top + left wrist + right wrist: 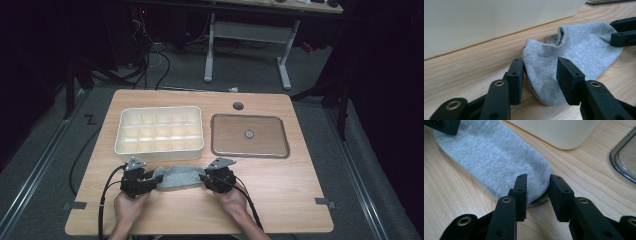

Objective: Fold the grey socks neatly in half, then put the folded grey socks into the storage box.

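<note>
A light wooden table (280,195) stands on a grey carpet floor (45,165) in a dark room. Behind it is another desk with white legs (247,47), and black cables (150,65) lie on the floor near it. Grey tape marks (75,205) sit at the table's left and right edges.

On the table, a cream box with many small compartments (159,129) sits at the back left. Beside it, at the right, lies a clear flat lid (249,135) with a small round thing in its middle. A dark round hole (238,106) is in the table behind the lid.

A grey sock (180,177) lies flat at the front of the table, just in front of the box. The left gripper (540,75) has its jaws apart around one end of the sock, with cloth between them. The right gripper (537,192) has its jaws apart around the other, rounded end. Neither one squeezes the sock tight.

The person's hands (131,207) come in from the bottom, and the arms are cut off there. The room's far corners are too dark to make out. What the small round thing on the lid is, I cannot tell.
</note>
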Motion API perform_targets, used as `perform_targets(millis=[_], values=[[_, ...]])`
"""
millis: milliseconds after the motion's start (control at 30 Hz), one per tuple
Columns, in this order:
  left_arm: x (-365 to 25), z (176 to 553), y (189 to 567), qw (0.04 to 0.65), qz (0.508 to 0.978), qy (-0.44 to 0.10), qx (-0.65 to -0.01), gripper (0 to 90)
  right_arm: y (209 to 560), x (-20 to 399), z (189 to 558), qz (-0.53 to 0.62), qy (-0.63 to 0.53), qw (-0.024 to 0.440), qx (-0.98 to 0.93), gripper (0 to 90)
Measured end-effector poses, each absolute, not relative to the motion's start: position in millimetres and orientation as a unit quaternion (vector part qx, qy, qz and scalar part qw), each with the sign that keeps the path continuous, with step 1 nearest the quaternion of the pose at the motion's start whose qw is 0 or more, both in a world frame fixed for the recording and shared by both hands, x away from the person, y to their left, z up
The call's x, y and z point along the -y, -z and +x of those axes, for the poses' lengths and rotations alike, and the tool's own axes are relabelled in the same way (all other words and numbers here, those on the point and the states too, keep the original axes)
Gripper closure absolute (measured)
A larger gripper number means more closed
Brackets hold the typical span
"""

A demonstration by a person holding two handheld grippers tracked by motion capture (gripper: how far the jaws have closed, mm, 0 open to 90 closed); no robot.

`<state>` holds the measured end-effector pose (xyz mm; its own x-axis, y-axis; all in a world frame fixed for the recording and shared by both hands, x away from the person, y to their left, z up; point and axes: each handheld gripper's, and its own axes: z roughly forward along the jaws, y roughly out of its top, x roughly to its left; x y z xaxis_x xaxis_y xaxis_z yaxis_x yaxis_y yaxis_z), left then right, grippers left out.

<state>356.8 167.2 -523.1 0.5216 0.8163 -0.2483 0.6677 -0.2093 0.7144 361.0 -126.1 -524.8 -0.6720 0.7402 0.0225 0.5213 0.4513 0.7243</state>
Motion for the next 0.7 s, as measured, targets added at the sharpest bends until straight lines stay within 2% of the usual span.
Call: perform_targets(millis=[700], values=[[-156.0, 356.9, 525.8, 0.401, 0.776, -0.089, -0.478, 55.8, 527.6, 132.8, 356.9, 0.380, -0.358, 0.155, -0.838, 62.0]])
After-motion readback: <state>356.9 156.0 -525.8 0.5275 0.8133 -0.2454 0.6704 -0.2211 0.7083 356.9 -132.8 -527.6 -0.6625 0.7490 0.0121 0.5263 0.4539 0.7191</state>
